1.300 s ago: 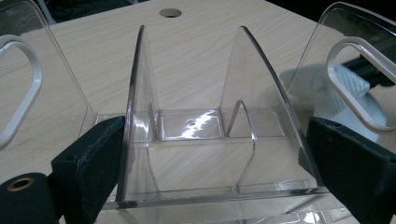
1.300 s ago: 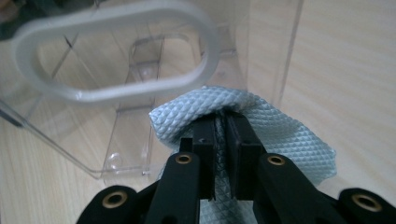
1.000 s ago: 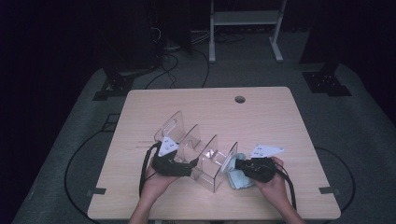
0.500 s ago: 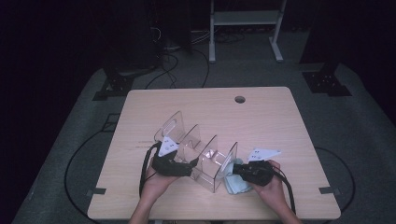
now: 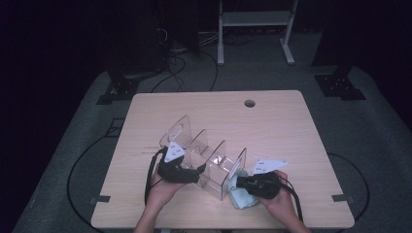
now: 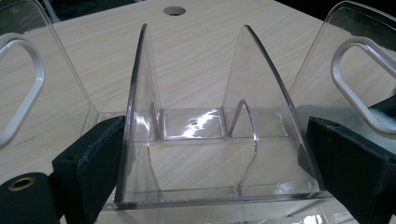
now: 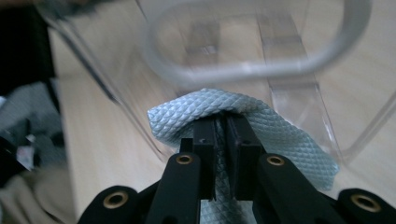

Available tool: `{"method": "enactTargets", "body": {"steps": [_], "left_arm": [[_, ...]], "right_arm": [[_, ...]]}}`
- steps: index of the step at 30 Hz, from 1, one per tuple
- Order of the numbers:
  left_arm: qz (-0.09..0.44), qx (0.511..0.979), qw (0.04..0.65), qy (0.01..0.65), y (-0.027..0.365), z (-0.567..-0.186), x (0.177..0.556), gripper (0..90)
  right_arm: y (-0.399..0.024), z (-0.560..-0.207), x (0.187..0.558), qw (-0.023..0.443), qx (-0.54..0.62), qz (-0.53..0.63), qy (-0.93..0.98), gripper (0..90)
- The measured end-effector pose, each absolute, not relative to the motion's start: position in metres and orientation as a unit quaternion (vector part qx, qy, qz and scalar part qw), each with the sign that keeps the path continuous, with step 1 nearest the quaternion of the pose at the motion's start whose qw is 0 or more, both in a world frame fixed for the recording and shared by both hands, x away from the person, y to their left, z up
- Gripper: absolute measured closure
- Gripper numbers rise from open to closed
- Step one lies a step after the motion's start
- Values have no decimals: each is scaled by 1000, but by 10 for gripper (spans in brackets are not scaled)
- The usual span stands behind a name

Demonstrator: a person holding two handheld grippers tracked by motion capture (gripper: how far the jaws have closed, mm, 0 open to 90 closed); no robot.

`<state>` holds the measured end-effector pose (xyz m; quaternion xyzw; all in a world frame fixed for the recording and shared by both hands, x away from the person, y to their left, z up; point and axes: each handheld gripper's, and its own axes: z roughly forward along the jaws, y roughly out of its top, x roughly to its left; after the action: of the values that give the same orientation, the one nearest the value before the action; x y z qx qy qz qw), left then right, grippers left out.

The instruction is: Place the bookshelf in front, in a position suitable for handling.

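Note:
A clear acrylic rack with several upright dividers stands on the wooden table. My left gripper is shut on its near-left side. In the left gripper view the two black jaws clamp the outer walls of the rack from both sides, left gripper. My right gripper is shut on a light blue textured cloth at the rack's right end. In the right gripper view the cloth bulges over the right gripper against the end panel's handle cut-out.
A round cable hole sits near the table's far edge. Black cables trail from both grippers toward the near edge. A white-legged frame stands on the dark floor behind the table.
My right gripper and the cloth have slid a little toward the table's near edge along the rack's end panel. The left gripper and the rack stayed put.

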<state>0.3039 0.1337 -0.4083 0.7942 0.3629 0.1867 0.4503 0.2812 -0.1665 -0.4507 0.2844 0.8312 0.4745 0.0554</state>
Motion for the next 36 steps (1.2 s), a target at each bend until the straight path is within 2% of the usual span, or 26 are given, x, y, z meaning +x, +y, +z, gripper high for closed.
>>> {"method": "enactTargets", "body": {"steps": [3,8,15,20,26,33,36], "left_arm": [[190,793,450,364,134,-409,304,77],[195,791,449,366,133,-409,304,79],[197,791,447,368,132,-409,305,80],[199,791,445,369,133,-409,305,81],[198,790,447,371,132,-409,306,81],[203,788,445,374,135,-409,306,84],[204,787,444,376,136,-409,306,85]], "right_arm": [[-164,-438,272,83,265,475,835,830],[-157,-452,272,52,269,472,838,831],[-154,-433,260,68,248,495,830,831],[-149,-450,265,51,254,475,841,831],[-149,-425,254,84,230,499,831,831],[-137,-469,264,50,241,446,861,830],[-136,-466,266,50,244,445,860,830]]}}
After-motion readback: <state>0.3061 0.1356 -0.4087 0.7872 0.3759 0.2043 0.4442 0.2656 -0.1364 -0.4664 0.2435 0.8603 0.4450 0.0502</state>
